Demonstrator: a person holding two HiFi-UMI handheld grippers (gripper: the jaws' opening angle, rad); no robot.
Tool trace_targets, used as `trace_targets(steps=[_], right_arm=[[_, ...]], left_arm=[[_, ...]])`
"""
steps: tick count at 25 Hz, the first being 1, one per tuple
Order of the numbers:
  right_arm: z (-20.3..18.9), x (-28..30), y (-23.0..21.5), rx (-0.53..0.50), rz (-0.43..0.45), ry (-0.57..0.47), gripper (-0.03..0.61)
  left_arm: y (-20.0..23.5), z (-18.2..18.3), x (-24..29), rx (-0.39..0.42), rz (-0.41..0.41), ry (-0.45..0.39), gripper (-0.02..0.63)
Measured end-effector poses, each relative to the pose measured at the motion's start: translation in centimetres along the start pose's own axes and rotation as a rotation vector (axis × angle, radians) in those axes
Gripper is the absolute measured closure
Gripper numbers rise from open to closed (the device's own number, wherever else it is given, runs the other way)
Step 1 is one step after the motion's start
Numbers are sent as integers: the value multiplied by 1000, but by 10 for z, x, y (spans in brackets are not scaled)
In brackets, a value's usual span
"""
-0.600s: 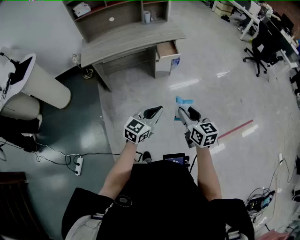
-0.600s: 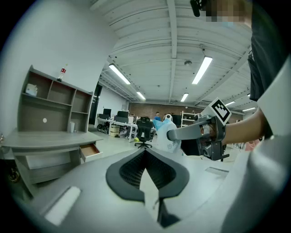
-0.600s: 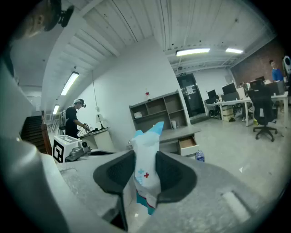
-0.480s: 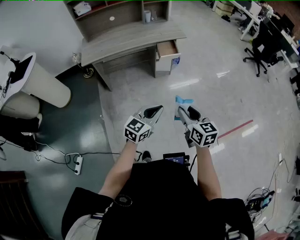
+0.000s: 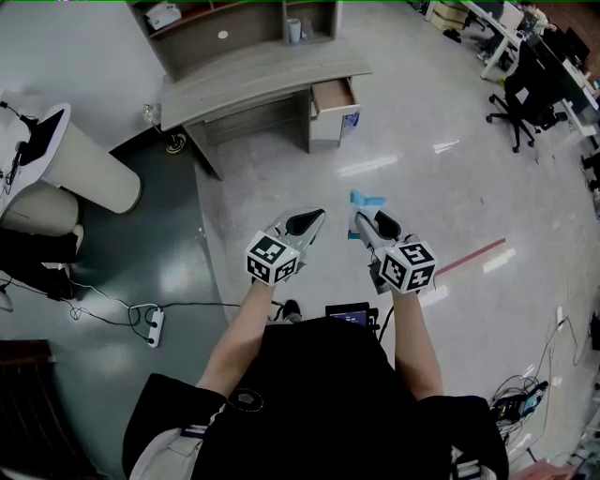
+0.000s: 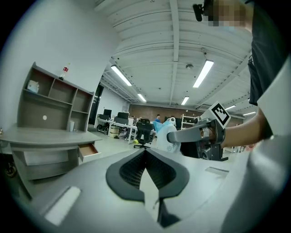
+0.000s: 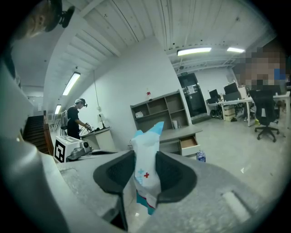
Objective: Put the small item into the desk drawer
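My right gripper is shut on a small white packet with blue ends. In the right gripper view the packet stands upright between the dark pads, with a red cross printed on it. My left gripper is beside it, shut, with nothing in it. Its pads meet at the tip. The grey desk stands well ahead across the floor. Its drawer at the right end is pulled open. The drawer also shows in the right gripper view and the left gripper view.
A shelf unit sits on the desk, and a bottle stands on the floor beside the drawer. A white rounded counter is at the left, with a power strip and cables nearby. Office chairs stand far right. A person stands by the counter.
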State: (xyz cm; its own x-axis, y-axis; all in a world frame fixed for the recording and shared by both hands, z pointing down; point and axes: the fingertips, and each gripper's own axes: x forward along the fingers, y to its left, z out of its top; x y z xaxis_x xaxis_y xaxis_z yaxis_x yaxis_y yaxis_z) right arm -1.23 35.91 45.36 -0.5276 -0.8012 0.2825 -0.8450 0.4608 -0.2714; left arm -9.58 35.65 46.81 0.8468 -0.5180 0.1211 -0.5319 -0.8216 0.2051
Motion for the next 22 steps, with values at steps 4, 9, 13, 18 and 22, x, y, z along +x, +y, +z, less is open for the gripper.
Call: trace_targets(steps=[4,9,13,18,22], right_arm=[[0,-2,-1,9,7,-5,428],[-2,-4,-5,15,20,-2,428],[-4,-11,-11,24,31,-2,428],[-5,-14,-20,37,36,-7,428],[-6,-19,-28,41,39,-3,428]], left_arm=[[-1,-4,1,10,4,15,612],[-1,-11,3,24,22,47,612],[-8,-14,8,27,30,60,612],[-12,-18,14,28,41,70,612],[-16,-17,20,11,53,64,612]])
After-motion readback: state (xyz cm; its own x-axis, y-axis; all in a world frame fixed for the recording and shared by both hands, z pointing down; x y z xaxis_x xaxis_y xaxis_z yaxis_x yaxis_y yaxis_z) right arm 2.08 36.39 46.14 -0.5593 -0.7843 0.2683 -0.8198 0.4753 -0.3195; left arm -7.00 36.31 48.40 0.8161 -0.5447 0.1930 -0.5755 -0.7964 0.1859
